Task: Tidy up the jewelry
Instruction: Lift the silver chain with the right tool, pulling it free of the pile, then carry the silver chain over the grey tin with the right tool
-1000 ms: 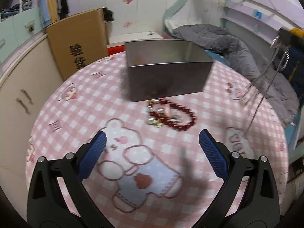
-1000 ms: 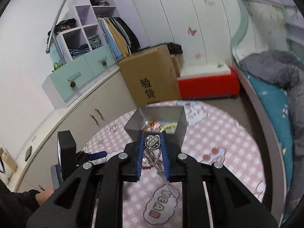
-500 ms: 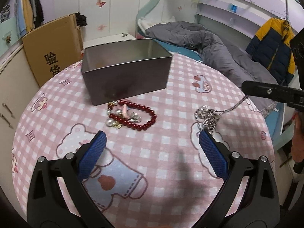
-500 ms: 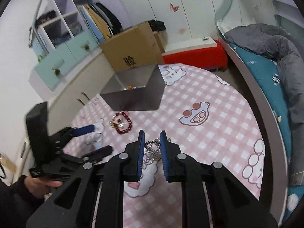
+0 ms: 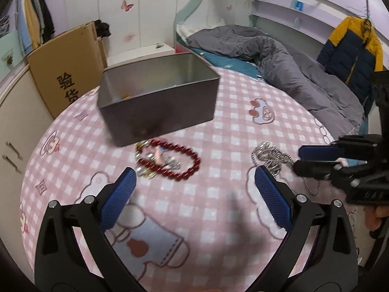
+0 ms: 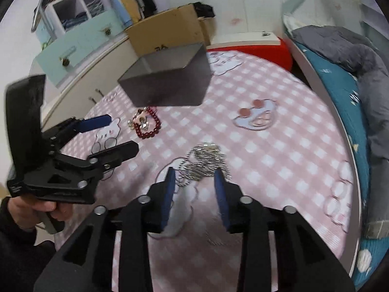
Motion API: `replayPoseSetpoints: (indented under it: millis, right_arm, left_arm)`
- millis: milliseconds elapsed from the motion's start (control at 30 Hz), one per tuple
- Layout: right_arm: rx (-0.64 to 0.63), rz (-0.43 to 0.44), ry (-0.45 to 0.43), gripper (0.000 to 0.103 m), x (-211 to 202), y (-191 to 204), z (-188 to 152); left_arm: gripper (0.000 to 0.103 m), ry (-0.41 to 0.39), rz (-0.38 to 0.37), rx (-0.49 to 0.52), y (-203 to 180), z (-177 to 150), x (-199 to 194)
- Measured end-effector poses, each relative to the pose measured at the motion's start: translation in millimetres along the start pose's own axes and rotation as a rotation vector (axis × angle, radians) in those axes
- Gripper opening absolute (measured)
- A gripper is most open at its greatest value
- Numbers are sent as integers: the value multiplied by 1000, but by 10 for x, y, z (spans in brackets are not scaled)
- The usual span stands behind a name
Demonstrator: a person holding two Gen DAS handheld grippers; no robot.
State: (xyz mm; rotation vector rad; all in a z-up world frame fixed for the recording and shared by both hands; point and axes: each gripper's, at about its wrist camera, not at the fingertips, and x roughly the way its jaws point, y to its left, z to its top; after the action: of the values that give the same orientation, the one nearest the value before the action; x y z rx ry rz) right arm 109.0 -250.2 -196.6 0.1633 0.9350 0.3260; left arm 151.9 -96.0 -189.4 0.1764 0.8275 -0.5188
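**Two heaps of jewelry lie outside the metal tin**

Both grippers hover over a round table covered by a pink checked tablecloth (image 5: 218, 126) with cartoon bears. The left gripper (image 5: 194, 189) has its blue-padded fingers spread wide, holding nothing. The right gripper (image 6: 195, 185) is parted to a moderate gap; its fingers flank the near end of a heaped silver chain necklace (image 6: 206, 160) that lies on the cloth, without clamping it. A red bead bracelet (image 5: 180, 163), tangled with small silver and pearl-like pieces, lies just in front of the grey metal tin (image 5: 158, 102), nearly touching its front wall. The necklace sits well to the right of the bracelet. Inside the tin only a glimpse of something orange shows.
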Motion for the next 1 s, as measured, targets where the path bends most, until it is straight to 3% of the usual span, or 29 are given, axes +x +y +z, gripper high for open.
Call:
replayPoseSetpoints:
  millis: [100, 167, 267, 500, 700, 767, 833, 867, 967, 1000]
  right_arm:
    - [-41, -66, -14, 30, 206, 41, -3]
    - [-59, -69, -19, 19, 229, 73, 0]
    - [-118, -53, -8, 17, 155, 159, -62]
    - [-115, -49, -1, 17, -180, 172, -333]
    - [-74, -52, 4, 17, -238, 111, -503]
    - [-65, -44, 0, 17, -238, 98, -526]
    - [-58, -40, -3, 17, -240, 89, -540]
    - [-55, -38, -4, 17, -245, 81, -549]
    - [-44, -36, -8, 17, -244, 54, -540]
    - [-43, -33, -12, 17, -251, 48, -537]
  left_arm:
    - [96, 8, 12, -18, 73, -54, -26]
    - [96, 10, 21, -15, 92, -74, -41]
    - [96, 2, 17, -5, 87, -54, -68]
    - [96, -19, -92, 89, -187, 176, 33]
    - [91, 113, -174, 231, -588, 294, 493]
    - [90, 136, -153, 251, -650, 305, 626]
    - [78, 173, -162, 230, -650, 330, 749]
    - [77, 170, -154, 228, -650, 336, 765]
    - [41, 169, -175, 248, -686, 353, 726]
    - [22, 177, -193, 234, -674, 357, 707]
